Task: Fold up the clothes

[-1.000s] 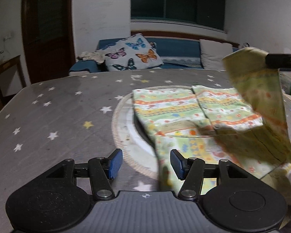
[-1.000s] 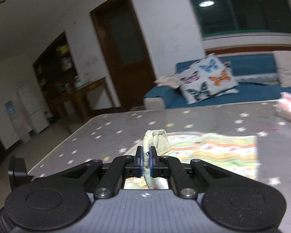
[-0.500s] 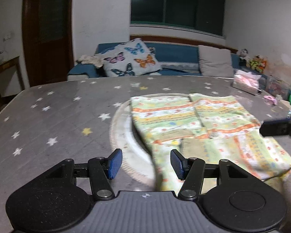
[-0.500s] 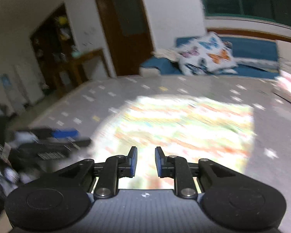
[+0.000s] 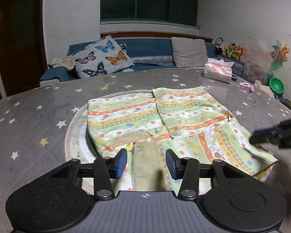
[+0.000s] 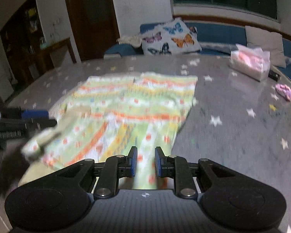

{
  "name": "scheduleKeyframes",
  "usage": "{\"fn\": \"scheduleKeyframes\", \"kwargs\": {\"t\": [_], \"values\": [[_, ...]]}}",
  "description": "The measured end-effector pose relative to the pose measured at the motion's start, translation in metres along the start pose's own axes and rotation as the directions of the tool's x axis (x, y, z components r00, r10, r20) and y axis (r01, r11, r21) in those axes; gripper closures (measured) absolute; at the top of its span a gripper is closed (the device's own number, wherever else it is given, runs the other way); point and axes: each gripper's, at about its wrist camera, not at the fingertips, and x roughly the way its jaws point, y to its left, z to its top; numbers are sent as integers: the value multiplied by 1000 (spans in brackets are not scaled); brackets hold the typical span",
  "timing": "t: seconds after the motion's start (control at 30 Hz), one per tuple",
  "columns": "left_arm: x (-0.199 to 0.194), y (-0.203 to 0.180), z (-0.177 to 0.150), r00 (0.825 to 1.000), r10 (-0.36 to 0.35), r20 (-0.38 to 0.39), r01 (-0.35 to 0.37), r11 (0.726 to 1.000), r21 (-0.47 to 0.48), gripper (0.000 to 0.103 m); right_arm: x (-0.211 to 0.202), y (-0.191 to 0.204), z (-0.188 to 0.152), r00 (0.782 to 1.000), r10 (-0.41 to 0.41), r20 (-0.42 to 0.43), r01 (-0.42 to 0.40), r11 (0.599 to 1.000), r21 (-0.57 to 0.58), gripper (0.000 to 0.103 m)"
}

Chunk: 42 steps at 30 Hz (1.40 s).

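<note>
Both claws hold nothing. Left gripper (image 5: 146, 163) stands w/ jaws spread wide, low over the near edge of the shirt (image 5: 164, 120), a drab strip of fabric (collar or cuff, can't tell which) lying right btwn the blue pads. Right gripper (image 6: 145, 162) has its jaws parted too, narrower gap, over the near right part of the cloth; that view is motion-blurred, so can't tell if the pads touch fabric.

Shirt is a small striped, buttoned piece, green/orange/yellow, lying on the star-print table (image 5: 38, 116), partly over a round inlay. Near portion shows stripes running a different way from the body, so it looks like a sleeve or flap laid across the front. Near right corner is rumpled, not flat.

My read: partly folded, another fold or a smoothing pass due. To do it well: pinch a single hem layer at matching spots w/ both claws, close fully before lifting, carry low and together so the crease runs straight, flatten the rumpled corner before creasing.

Farther out: tissue pack (image 5: 219, 71), pink scrap (image 5: 246, 86), butterfly cushion (image 5: 101, 58) on the sofa.
</note>
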Motion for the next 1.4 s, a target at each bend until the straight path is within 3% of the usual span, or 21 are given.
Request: {"fn": "scheduleKeyframes", "kwargs": {"t": [0.23, 0.43, 0.53, 0.77, 0.93, 1.1, 1.3, 1.4], "values": [[29, 5, 0, 998, -1, -57, 1, 1000, -8, 75, 14, -2, 6, 1000, -6, -4, 6, 1000, -6, 84], [31, 11, -7, 997, 9, -80, -9, 1000, 2, 75, 26, -3, 10, 1000, -14, -13, 14, 1000, -14, 82], [19, 10, -10, 997, 11, -71, -9, 999, 36, 74, 16, 10, 5, 1000, 10, -22, -12, 997, -73, 66], [-24, 6, -31, 997, 38, -63, -27, 985, 171, 58, 2, 43, -23, 996, 37, -76, -53, 974, -218, 62], [-51, -9, -53, 997, 70, -30, -55, 935, 351, 48, -9, 51, -30, 998, 30, -48, -41, 962, -268, 61], [-56, -28, -71, 998, 64, -21, -46, 875, 482, 46, -9, 56, -36, 998, 25, -58, -41, 954, -298, 61], [-57, -56, -81, 999, -30, 30, 7, 816, 579, 46, -22, 53, -36, 998, 29, -58, -45, 955, -294, 58], [-53, -64, -81, 996, -81, 49, 35, 801, 598, 47, -30, 51, -40, 998, 21, -65, -40, 947, -319, 55]]}}
